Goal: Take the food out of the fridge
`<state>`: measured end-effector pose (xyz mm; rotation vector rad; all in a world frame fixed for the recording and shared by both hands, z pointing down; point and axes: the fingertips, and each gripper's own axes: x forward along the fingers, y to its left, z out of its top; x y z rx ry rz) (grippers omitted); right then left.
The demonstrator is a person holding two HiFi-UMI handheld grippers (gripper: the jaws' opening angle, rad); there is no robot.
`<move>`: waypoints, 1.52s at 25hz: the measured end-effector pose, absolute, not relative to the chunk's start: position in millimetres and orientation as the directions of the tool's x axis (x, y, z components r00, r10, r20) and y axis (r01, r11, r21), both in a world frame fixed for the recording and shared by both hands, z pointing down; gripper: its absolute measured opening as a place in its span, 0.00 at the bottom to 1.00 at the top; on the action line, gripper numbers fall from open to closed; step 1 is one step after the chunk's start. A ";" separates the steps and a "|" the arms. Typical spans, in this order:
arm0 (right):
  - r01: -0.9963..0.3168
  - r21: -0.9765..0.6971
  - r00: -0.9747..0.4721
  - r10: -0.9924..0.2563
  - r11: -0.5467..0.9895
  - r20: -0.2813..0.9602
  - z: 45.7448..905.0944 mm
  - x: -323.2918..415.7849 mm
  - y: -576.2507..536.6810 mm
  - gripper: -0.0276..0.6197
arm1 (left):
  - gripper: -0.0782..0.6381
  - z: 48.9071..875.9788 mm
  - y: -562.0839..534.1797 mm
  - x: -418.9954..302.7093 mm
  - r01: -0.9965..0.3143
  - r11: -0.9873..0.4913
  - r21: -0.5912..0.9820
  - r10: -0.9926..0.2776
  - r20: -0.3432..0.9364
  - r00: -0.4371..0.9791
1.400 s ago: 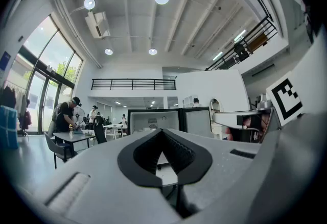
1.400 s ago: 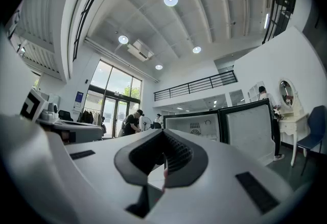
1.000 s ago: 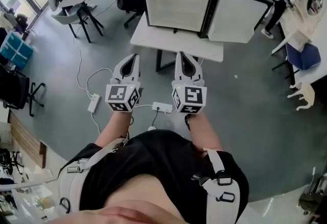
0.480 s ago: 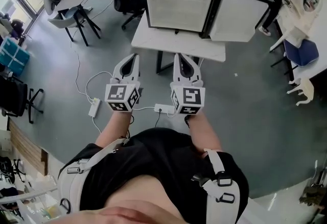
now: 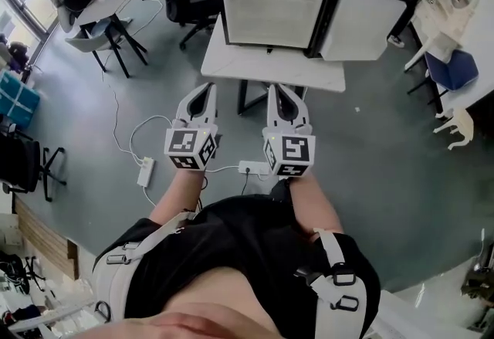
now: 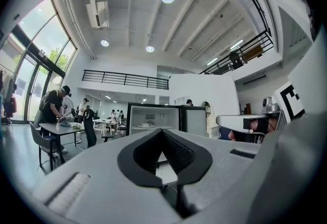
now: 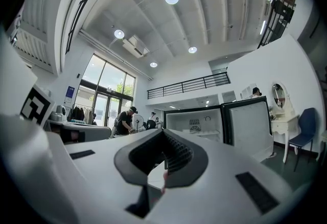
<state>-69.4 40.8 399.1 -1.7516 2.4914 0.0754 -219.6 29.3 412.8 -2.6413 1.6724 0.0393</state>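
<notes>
Left gripper (image 5: 205, 88) and right gripper (image 5: 277, 88), both closed and empty, point at the fridge (image 5: 270, 5) on the far table (image 5: 231, 66), its door already open; food (image 6: 145, 125), a faint pale shape on a shelf, is not yet taken out

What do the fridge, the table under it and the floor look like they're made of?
The fridge has a black shell, probably painted metal or plastic, and a smooth white liner, seemingly moulded plastic. The table has a matte white top, likely laminate, on dark legs, perhaps metal. The floor is seamless grey with faint sheen, maybe sealed concrete or vinyl.
</notes>
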 end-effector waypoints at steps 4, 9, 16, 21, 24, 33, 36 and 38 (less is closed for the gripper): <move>-0.942 -0.019 -0.332 -0.937 0.336 -0.108 400.0 -68.2 22.7 0.05 | 0.11 414.8 12.5 -214.6 -0.897 -0.442 0.004 -0.897 -0.024 0.442; -0.938 -0.026 -0.341 -0.933 0.346 -0.118 399.3 -65.3 -11.8 0.05 | 0.11 413.6 -17.7 -210.6 -0.900 -0.437 -0.001 -0.899 -0.028 0.436; -0.928 -0.036 -0.364 -0.922 0.371 -0.132 399.7 -43.0 -82.7 0.05 | 0.11 408.8 -83.4 -184.8 -0.905 -0.424 -0.021 -0.905 -0.039 0.425; -0.912 -0.027 -0.403 -0.907 0.409 -0.123 398.7 -20.1 -142.5 0.05 | 0.11 407.0 -139.7 -156.9 -0.914 -0.406 -0.023 -0.913 -0.029 0.406; -0.901 -0.026 -0.426 -0.896 0.432 -0.125 395.8 -5.7 -176.9 0.05 | 0.11 403.7 -173.3 -141.7 -0.922 -0.386 -0.030 -0.922 -0.023 0.386; -0.867 -0.029 -0.492 -0.865 0.497 -0.095 404.7 30.5 -260.0 0.05 | 0.11 404.6 -257.1 -102.5 -0.944 -0.329 -0.024 -0.944 -0.013 0.329; -0.849 -0.027 -0.524 -0.848 0.527 -0.086 406.9 34.5 -276.9 0.05 | 0.11 404.5 -276.2 -92.7 -0.949 -0.315 -0.028 -0.949 -0.010 0.315; -0.838 -0.021 -0.541 -0.836 0.545 -0.085 406.6 36.4 -285.1 0.05 | 0.11 403.6 -286.4 -87.4 -0.949 -0.312 -0.047 -0.950 -0.010 0.313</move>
